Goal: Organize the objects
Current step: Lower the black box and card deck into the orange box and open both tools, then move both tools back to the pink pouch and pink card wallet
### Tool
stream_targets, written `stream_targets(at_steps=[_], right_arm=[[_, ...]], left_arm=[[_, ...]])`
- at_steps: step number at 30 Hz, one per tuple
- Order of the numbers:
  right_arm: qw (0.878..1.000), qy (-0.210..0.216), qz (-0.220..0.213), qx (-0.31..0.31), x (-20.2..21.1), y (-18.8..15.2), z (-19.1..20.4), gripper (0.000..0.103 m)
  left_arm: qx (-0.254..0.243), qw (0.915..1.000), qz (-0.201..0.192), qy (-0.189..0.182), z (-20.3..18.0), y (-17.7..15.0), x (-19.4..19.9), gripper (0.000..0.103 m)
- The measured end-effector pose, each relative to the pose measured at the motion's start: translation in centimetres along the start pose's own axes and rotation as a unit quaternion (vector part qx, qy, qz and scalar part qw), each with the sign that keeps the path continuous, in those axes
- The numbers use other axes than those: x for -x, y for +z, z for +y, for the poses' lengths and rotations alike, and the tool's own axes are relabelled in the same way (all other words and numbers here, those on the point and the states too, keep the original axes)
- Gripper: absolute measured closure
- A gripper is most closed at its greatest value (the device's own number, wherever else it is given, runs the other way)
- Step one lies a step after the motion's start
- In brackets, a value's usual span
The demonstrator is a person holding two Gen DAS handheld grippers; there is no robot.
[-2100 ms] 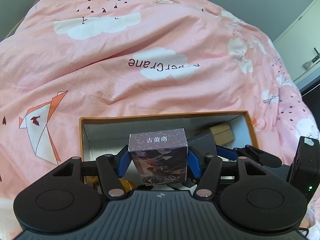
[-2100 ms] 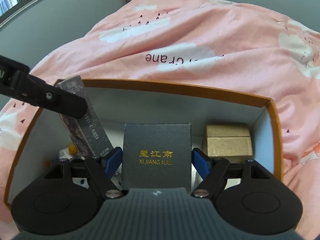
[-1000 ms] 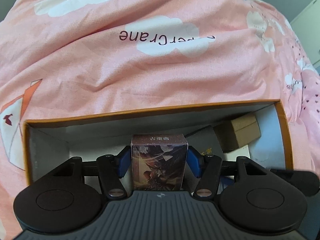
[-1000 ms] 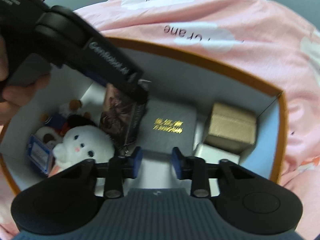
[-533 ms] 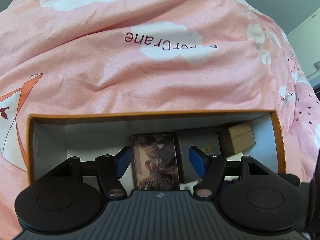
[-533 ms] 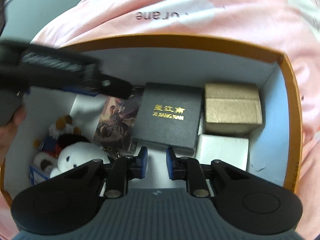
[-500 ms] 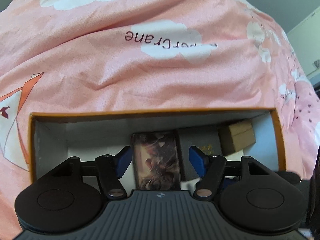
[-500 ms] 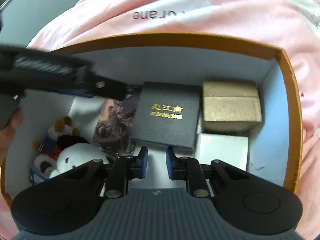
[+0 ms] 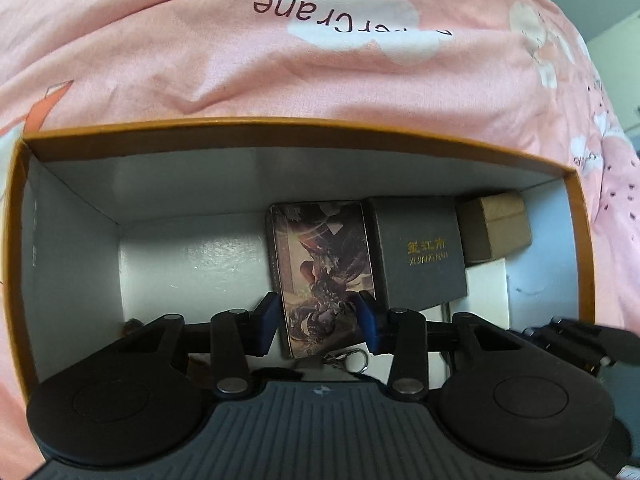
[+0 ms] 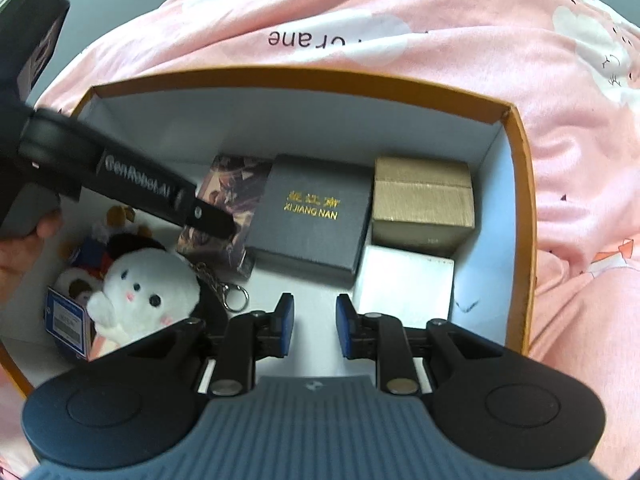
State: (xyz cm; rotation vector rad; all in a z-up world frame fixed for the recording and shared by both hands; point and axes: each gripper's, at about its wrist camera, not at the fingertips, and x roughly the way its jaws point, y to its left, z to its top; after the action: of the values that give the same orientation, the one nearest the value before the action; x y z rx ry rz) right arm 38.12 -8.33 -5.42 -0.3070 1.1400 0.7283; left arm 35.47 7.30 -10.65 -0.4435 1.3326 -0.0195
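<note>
While the illustrated card box (image 9: 322,276) lies flat in the orange-rimmed carton (image 9: 280,130), just left of the black gold-lettered box (image 9: 420,252), its long axis runs between the closing left tool's (image 9: 320,318) pads, not yet pinched; the right tool (image 10: 314,330), shut and empty, hangs farther off.

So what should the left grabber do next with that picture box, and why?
Probably lift straight up and away. The picture box already lies flat in the orange storage box, snug beside the dark box. The left gripper straddles its near end with jaws closing, which could drag it. The right gripper holds nothing.
</note>
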Motion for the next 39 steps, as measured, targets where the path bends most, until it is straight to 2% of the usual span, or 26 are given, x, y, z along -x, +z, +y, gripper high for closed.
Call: stream_targets(at_steps=[4,8,10,14,18,21,24,28,32,36,39], right_arm=[[1.0,0.002,-0.003,-0.008,-0.1,-0.4,-0.5,0.078],[1.0,0.002,-0.014,-0.008,0.4,-0.7,-0.2,0.078],[1.0,0.004,-0.022,-0.007,1.1,-1.1,0.0,0.075],[0.998,0.007,-0.055,-0.001,2.8,-1.9,0.9,0.068],[0.995,0.002,-0.099,-0.006,5.1,-3.2,1.5,0.06],[0.991,-0.001,-0.134,-0.01,7.2,-4.5,2.0,0.055],[0.983,-0.004,-0.182,-0.018,9.5,-6.5,2.5,0.044],[0.975,-0.017,-0.222,-0.021,12.2,-9.6,3.3,0.037],[0.972,-0.046,-0.231,-0.006,13.3,-12.6,4.7,0.037],[0.977,-0.04,-0.208,-0.023,13.8,-15.3,4.8,0.037],[0.983,-0.038,-0.171,-0.059,13.5,-17.3,4.6,0.037]], left_arm=[[0.001,1.0,-0.005,0.002,-0.2,-0.3,0.0,0.056],[0.014,0.9997,-0.015,-0.012,0.3,-0.5,0.6,0.056],[0.013,0.9991,-0.038,-0.015,0.1,-0.9,1.7,0.056],[-0.022,0.9953,-0.091,-0.021,-1.6,-2.8,4.4,0.056],[-0.056,0.9875,-0.145,-0.023,-3.6,-5.6,7.0,0.054],[-0.077,0.978,-0.193,-0.02,-4.8,-8.4,9.2,0.051],[-0.093,0.97,-0.223,-0.028,-5.8,-11.4,10.7,0.05],[-0.121,0.9633,-0.236,-0.039,-6.7,-15.0,11.8,0.046],[-0.134,0.9649,-0.22,-0.05,-6.5,-17.5,12.1,0.046],[-0.14,0.9685,-0.201,-0.046,-6.0,-19.9,11.4,0.046],[-0.139,0.9725,-0.183,-0.041,-5.5,-21.7,10.2,0.046]])
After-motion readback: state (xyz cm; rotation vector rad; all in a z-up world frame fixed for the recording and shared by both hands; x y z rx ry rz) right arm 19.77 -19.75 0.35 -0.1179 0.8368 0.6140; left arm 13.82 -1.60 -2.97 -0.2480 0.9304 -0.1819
